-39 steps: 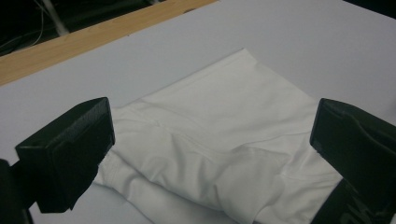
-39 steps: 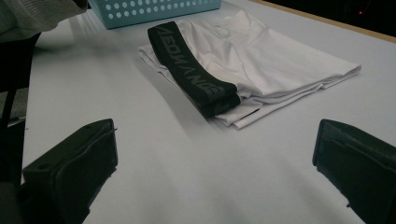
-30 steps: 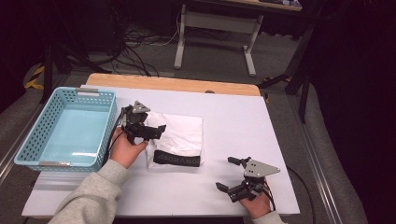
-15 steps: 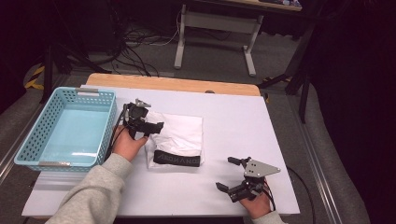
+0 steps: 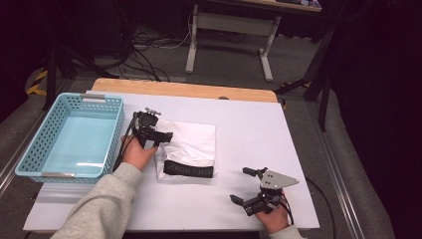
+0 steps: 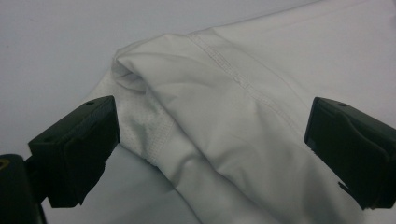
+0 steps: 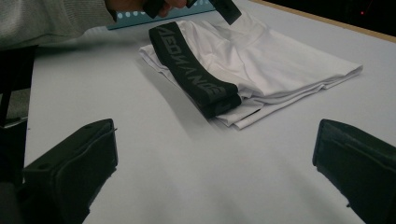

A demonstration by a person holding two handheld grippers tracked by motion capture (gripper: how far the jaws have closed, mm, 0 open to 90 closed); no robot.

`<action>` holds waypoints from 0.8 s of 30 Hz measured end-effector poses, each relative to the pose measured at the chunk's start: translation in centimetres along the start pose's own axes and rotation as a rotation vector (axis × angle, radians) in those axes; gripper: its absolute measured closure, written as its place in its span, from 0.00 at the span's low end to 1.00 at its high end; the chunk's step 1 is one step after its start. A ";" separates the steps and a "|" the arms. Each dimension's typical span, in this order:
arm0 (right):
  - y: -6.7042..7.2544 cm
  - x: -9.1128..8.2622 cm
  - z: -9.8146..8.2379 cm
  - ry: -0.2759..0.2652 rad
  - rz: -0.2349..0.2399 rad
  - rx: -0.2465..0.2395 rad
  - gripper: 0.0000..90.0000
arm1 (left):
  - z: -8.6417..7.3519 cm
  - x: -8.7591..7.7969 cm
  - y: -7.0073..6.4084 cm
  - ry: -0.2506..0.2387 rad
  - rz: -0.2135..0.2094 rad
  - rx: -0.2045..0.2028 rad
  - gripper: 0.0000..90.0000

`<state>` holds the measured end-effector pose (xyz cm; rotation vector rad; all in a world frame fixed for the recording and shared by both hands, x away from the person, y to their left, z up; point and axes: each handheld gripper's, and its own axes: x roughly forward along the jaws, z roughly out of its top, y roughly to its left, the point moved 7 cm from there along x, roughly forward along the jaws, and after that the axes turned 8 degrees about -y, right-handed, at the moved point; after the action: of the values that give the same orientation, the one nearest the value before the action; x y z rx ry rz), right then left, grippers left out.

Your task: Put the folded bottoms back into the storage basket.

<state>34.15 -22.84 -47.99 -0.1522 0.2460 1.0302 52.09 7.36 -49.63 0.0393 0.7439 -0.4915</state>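
Folded garment: a white piece of underwear [image 5: 191, 144] with a black lettered waistband [image 5: 189, 169] lay flat on the counter [image 5: 249, 124], near its middle and just right of the basket; the waistband ran along the edge nearest the person.
Garment in the left gripper view: a bunched, stitched corner of the white fabric [image 6: 224, 116] lay between the two black jaws, with bare counter beyond it.
Garment in the right gripper view: the folded stack [image 7: 261, 65] showed several layers at its near edge, and the waistband [image 7: 196, 70] crossed it on a slant.
Left gripper: the left gripper [image 5: 158, 136] stood over the garment's left edge, jaws spread wide and pointing right across the fabric; whether they touched the cloth could not be told.
Left hand: the left hand [image 5: 135, 153], in a grey sleeve, held that gripper between the basket and the garment.
Right gripper: the right gripper [image 5: 244, 185] sat low over the counter's near right part, well apart from the garment, jaws parted and empty, aimed toward the garment.
Right hand: the right hand [image 5: 272, 219] held it at the counter's near edge.
Basket: a light blue plastic basket [image 5: 35, 149] stood at the counter's left side with nothing inside it.
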 end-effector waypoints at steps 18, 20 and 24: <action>0.0 0.0 0.0 0.000 0.003 -0.002 0.01 | -1.1 1.7 0.3 0.079 0.050 0.012 0.04; 0.0 0.0 0.0 0.001 0.003 -0.002 0.01 | -1.1 1.8 0.3 0.075 0.056 0.017 0.02; 0.0 0.0 0.0 0.003 0.002 -0.004 0.01 | -1.2 1.8 0.1 0.076 0.050 0.026 0.01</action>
<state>34.13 -22.83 -48.02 -0.1565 0.2468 1.0327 52.55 6.96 -51.75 0.1009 0.8096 -0.4544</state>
